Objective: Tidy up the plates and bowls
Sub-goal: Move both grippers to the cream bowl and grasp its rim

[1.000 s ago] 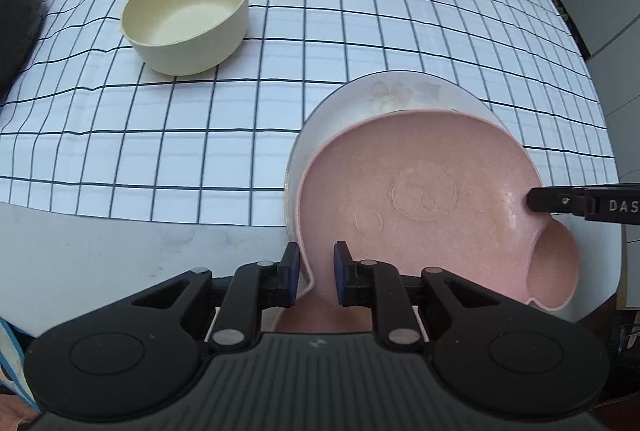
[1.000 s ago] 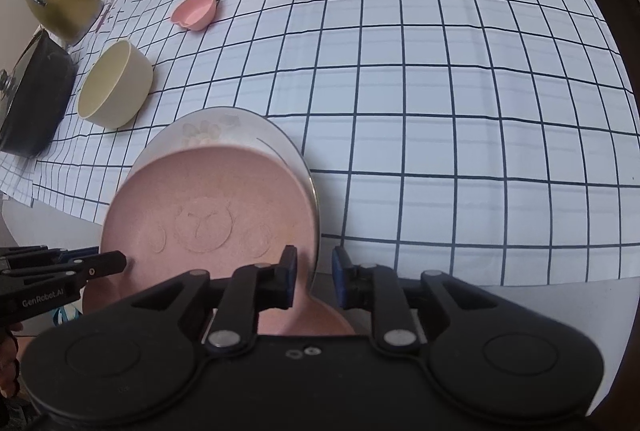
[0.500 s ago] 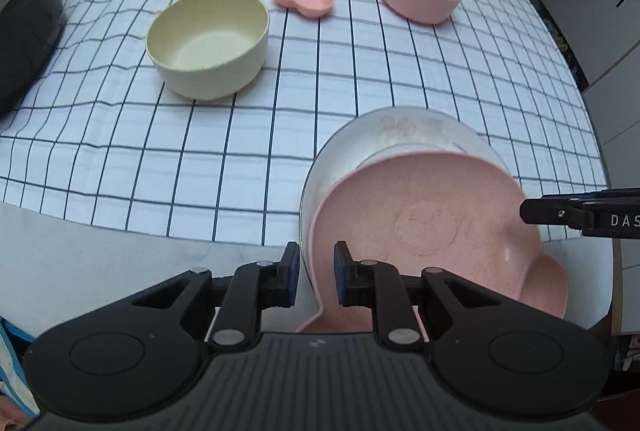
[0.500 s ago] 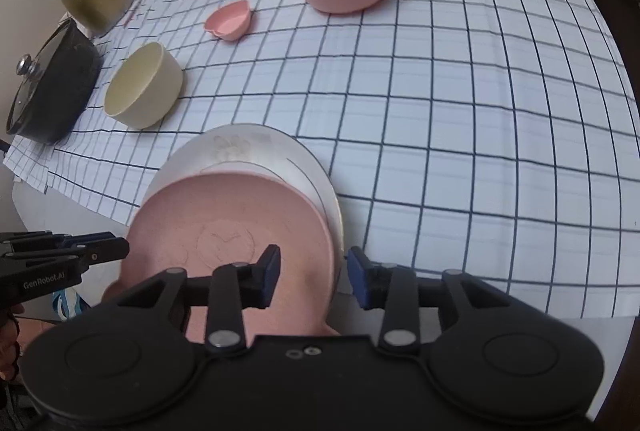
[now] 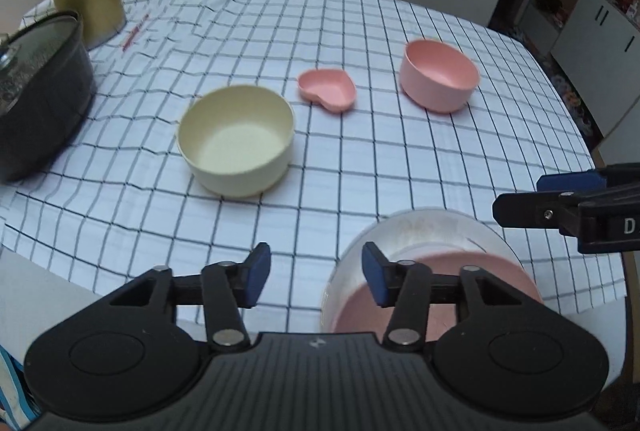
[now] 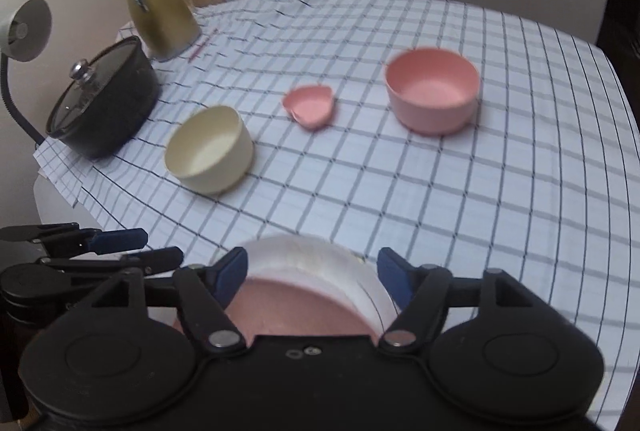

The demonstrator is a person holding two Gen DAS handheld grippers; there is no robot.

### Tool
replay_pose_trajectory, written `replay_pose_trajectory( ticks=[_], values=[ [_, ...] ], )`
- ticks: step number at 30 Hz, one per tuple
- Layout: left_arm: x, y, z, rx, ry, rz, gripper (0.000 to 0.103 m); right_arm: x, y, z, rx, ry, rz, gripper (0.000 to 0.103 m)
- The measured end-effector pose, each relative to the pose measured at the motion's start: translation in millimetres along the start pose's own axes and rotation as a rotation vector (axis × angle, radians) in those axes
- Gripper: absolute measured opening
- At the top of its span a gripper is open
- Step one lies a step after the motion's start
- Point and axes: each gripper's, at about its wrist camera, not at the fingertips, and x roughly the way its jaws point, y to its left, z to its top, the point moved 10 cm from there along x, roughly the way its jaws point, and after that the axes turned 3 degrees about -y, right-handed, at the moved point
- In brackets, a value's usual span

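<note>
Pink plate [image 5: 432, 315] lies on white plate [image 5: 424, 231]; cream bowl [image 5: 236, 143] empty.

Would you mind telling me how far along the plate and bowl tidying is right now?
Done: the pink plate lies stacked on the white plate at the near table edge. In hand: nothing; the left gripper and right gripper both have their jaws open. Left: the cream bowl, pink bowl and heart-shaped dish sit apart on the checked cloth, not yet grouped.
</note>
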Motion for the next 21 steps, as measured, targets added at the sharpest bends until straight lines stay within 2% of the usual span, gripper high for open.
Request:
replay_pose_trajectory(
  ticks=[4,6,8,10,21],
  values=[
    [1,11,18,-0.007,-0.049,0.025,0.054,6,16,25,-0.058,-0.048,0.017,0.087],
    [1,17,27,-0.019,-0.076,0.037,0.059,11,22,35,-0.073,-0.065,0.020,0.091],
    [1,23,36,-0.029,-0.109,0.058,0.071,17,28,45,-0.083,-0.079,0.024,0.095],
    [2,30,46,-0.034,-0.138,0.078,0.075,24,32,53,-0.092,-0.084,0.022,0.098],
    [28,75,74,-0.103,-0.154,0.158,0.076,70,48,83,-0.085,-0.083,0.035,0.098]
  ],
)
